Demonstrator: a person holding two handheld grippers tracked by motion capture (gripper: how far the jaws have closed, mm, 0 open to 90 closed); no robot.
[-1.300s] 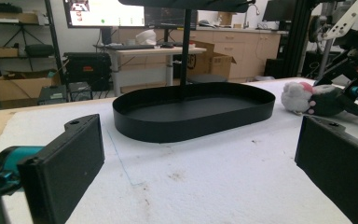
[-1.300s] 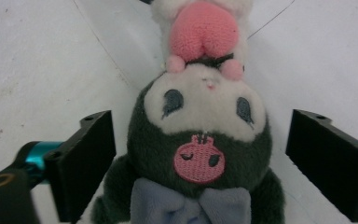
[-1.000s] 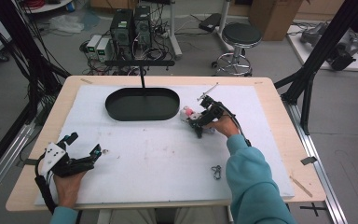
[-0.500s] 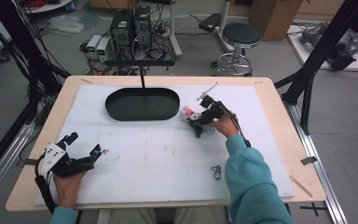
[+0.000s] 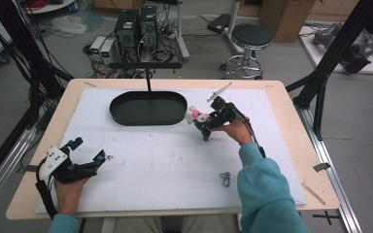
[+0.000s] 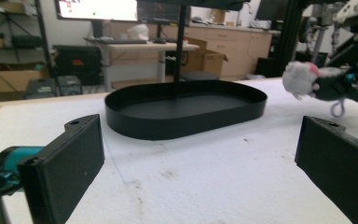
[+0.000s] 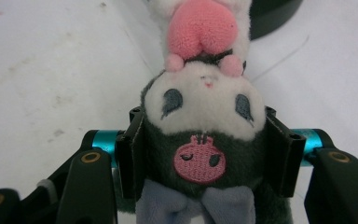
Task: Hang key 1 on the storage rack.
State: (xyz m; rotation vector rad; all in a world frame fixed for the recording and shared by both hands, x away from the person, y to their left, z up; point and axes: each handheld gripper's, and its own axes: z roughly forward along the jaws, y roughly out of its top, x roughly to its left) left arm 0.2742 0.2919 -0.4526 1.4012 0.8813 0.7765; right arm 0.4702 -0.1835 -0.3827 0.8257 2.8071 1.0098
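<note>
The right claw [image 5: 200,122] is clamped on a small plush toy [image 5: 193,115], held just above the white mat [image 5: 175,160] at about two o'clock from the bench [image 5: 291,145] centre, just beside the right end of the black oval tray [image 5: 148,108]. Its jaws have just been closing, with the toy between them. From the high view the toy is a pink and white blob at the claw's tip. The right gripper view brings out what that hides: both black pads press into the dark grey sides of the plush toy [image 7: 200,140], which has a white face with two dark eyes, a pink embroidered skull patch at six o'clock from the face, a pale lilac bow below that, and a pink and white part at twelve o'clock. The left gripper view gives the side-on look: the plush toy [image 6: 307,81] hangs off the mat, at three o'clock from the tray [image 6: 186,109], with a thin loop dangling under it.

The left claw [image 5: 90,154] rests at about eight o'clock on the bench, its jaws apart with nothing between them, as its own view shows, with bare mat between the two pads. A small white scrap [image 5: 109,157] lies just beside its tip. A small metal clip [image 5: 225,178] lies on the mat at about five o'clock, near the person's teal sleeve [image 5: 267,194]
</note>
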